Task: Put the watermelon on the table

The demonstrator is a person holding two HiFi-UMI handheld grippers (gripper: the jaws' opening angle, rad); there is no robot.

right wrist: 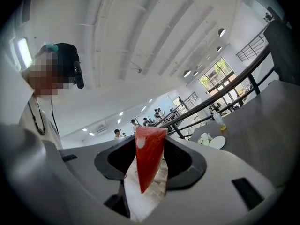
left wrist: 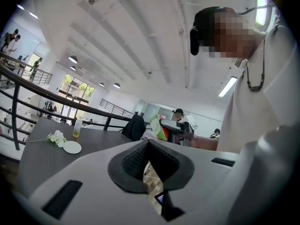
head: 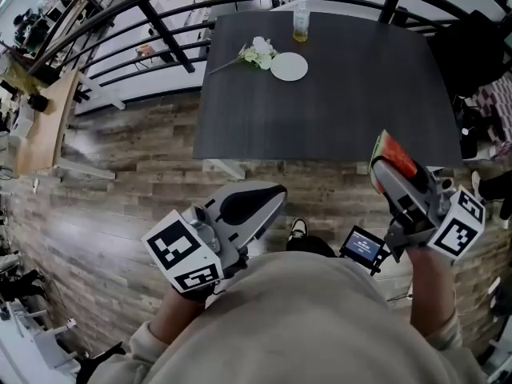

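The right gripper [head: 388, 166] is clamped on a wedge of watermelon [right wrist: 149, 161], one jaw pressed against each side of it. In the right gripper view the wedge stands with its red flesh facing the camera and its point hanging down below the jaws. In the head view its green rind is on the far side, towards the table. From the head view the watermelon is in the air at the near right corner of the dark table [head: 360, 94], right at its near edge and not resting on the top. The left gripper [left wrist: 149, 146] has its jaws together at the tips with nothing between them. It hangs over the wooden floor [head: 120, 182], near the table's front edge and well to the left of the right gripper. At the far side of the table a white plate [head: 289, 66] lies just beside a bunch of white flowers [head: 259, 53]. A glass [head: 301, 24] with a yellowish drink stands farther back, near the far edge. A dark railing [head: 160, 26] curves round behind the table.
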